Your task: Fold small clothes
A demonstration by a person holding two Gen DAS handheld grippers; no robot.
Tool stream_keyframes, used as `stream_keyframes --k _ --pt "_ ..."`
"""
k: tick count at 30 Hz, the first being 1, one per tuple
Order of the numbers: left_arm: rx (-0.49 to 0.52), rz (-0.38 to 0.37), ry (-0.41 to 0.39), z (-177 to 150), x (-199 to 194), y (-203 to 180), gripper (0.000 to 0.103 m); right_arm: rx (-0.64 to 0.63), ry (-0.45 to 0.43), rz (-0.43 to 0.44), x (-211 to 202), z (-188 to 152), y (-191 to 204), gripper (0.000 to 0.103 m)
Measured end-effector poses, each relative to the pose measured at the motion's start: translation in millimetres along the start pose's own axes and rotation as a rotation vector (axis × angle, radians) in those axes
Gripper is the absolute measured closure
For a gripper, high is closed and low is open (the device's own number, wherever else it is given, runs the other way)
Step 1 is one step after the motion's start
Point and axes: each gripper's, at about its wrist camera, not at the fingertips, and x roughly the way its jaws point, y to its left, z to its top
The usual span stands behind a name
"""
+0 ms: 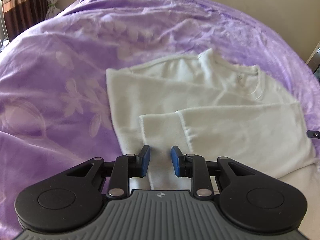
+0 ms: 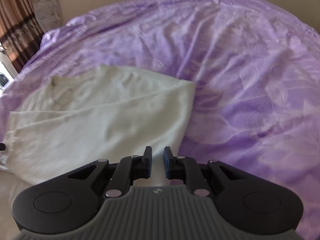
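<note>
A white long-sleeved top [image 1: 200,100] lies on the purple bedspread [image 1: 60,80], its sides and both sleeves folded in over the body, collar at the far end. My left gripper [image 1: 160,160] is open, its blue pads either side of the near left hem with cloth between them. In the right wrist view the same top [image 2: 100,116] lies left of centre. My right gripper [image 2: 158,160] is partly open over the near right hem, with white cloth showing in the gap between the pads.
The purple bedspread [image 2: 250,80] is rumpled and covers the whole bed. Brown curtains [image 1: 22,6] hang at the far left by the wall. The tip of the other gripper [image 1: 314,134] shows at the right edge.
</note>
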Motion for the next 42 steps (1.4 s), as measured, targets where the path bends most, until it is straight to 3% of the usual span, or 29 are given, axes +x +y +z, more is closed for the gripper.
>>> stream_keyframes --k 3,5,11,19,22,29,33,36,42 --pt "-0.005 -0.006 0.000 -1 5 5 0.073 0.017 0.047 -0.059 23 -3 -12 0.099" --pt "-0.015 -0.010 0.000 0 1 6 0.073 0.048 0.047 -0.042 26 -5 -20 0.099" --pt "0.027 -0.016 -0.034 5 -43 1 0.073 0.029 0.004 -0.044 -9 1 -15 0.098" --pt "0.193 -0.030 -0.124 1 -150 -25 0.073 -0.124 -0.093 -0.022 -123 10 17 0.094" --pt "0.278 -0.027 -0.162 -7 -198 -40 0.073 -0.198 -0.138 -0.043 -181 8 30 0.086" --pt "0.488 -0.009 -0.211 -37 -294 -69 0.073 -0.378 -0.167 -0.112 -325 -16 47 0.083" --pt "0.605 -0.011 -0.178 -61 -322 -76 0.073 -0.482 -0.126 -0.170 -385 -46 50 0.079" --pt "0.718 -0.012 -0.131 -85 -328 -82 0.072 -0.542 -0.060 -0.188 -404 -78 49 0.079" --pt "0.932 -0.053 0.036 -155 -308 -98 0.071 -0.635 0.059 -0.153 -382 -162 55 0.079"
